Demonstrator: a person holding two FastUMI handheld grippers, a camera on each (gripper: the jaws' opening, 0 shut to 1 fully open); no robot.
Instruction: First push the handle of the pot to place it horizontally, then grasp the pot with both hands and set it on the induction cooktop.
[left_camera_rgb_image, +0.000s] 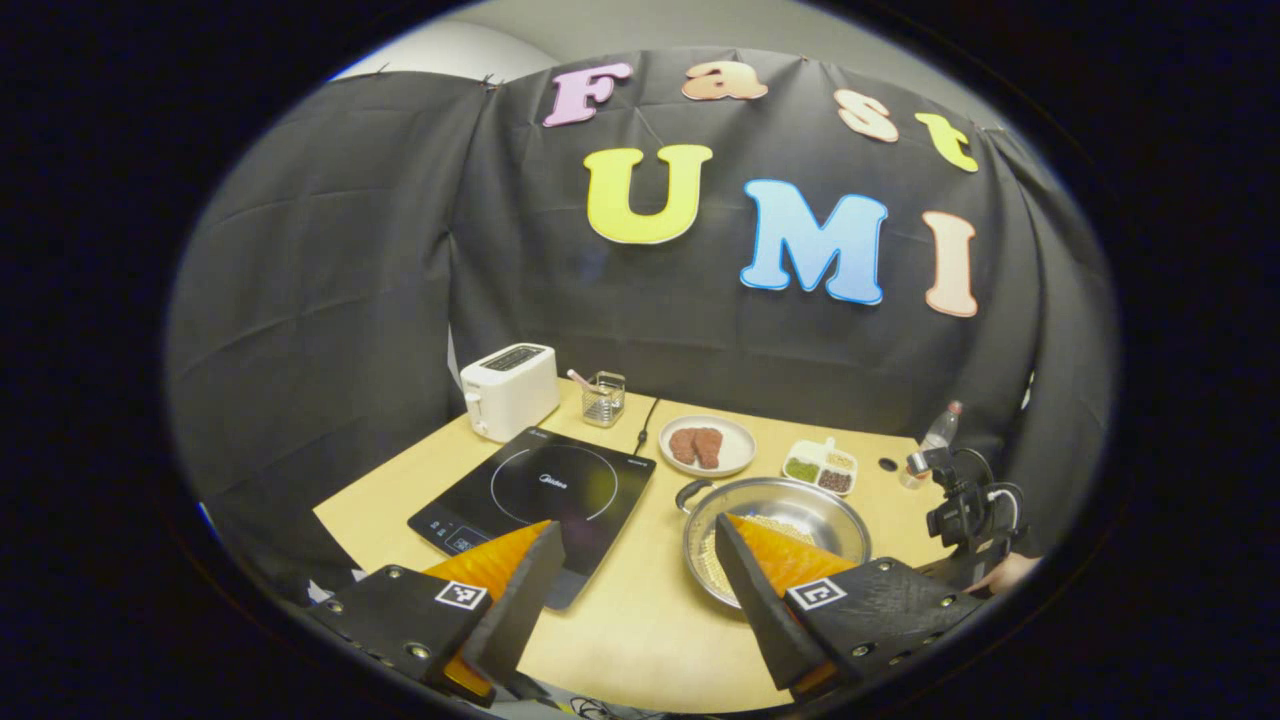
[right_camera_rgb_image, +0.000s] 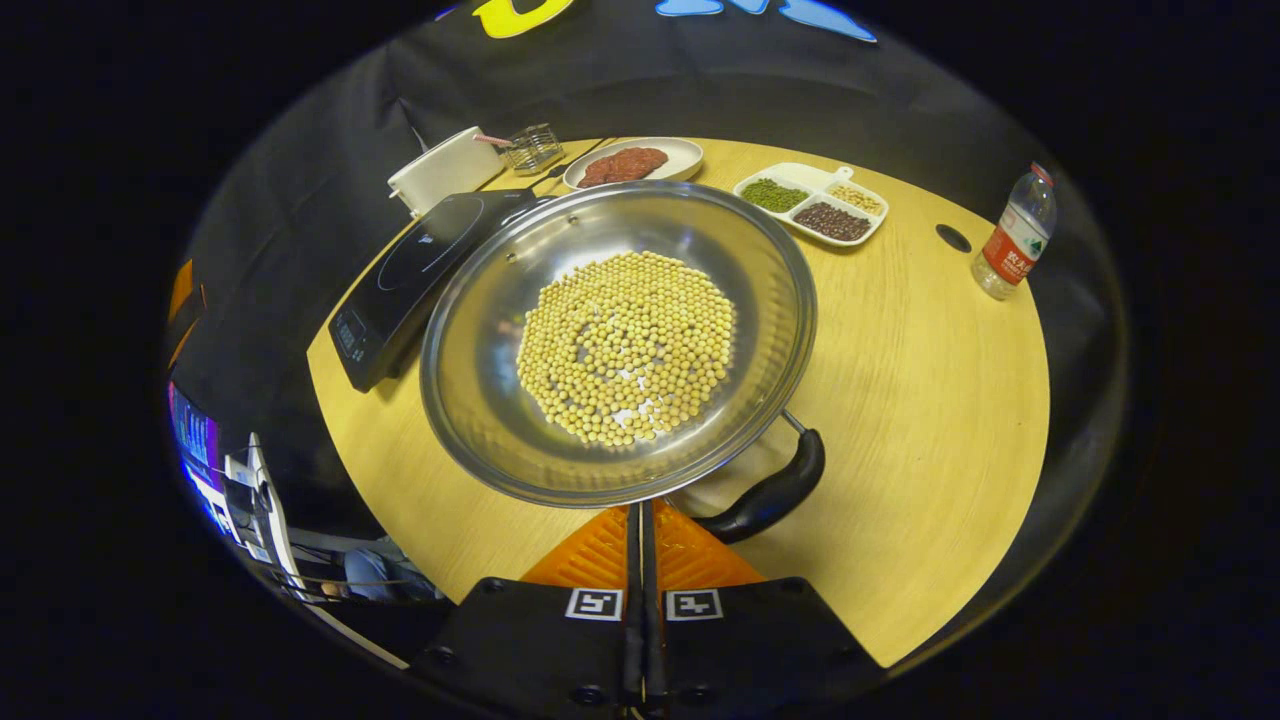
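Your left gripper (left_camera_rgb_image: 640, 575) hangs above the near edge of the table (left_camera_rgb_image: 640, 640) with its jaws spread wide, holding nothing. Between its fingers, the left gripper view shows bare tabletop; one finger overlaps the near corner of the induction cooktop (left_camera_rgb_image: 540, 490), the other overlaps the near rim of the pot (left_camera_rgb_image: 775, 520).

The pot stands on the table just right of the cooktop, not on it. In the left gripper view a small dark loop handle (left_camera_rgb_image: 690, 492) shows at its far left rim. The right gripper view shows what that view lacks: the pot's long black handle (right_camera_rgb_image: 770, 495) at the near rim, angled off to the right of your right gripper (right_camera_rgb_image: 640, 540), and the layer of pale beans (right_camera_rgb_image: 625, 345) covering the pot's bottom.

Your right gripper's jaws are closed, with the fingers together and nothing seen between them. The tips lie just under the pot's near rim, beside the long handle; contact with the handle cannot be confirmed.

Behind the pot stand a plate of meat (left_camera_rgb_image: 708, 445), a divided dish of grains (left_camera_rgb_image: 822, 465) and a bottle (right_camera_rgb_image: 1010, 235). A white toaster (left_camera_rgb_image: 510, 388) and a wire holder (left_camera_rgb_image: 604, 398) stand behind the cooktop.
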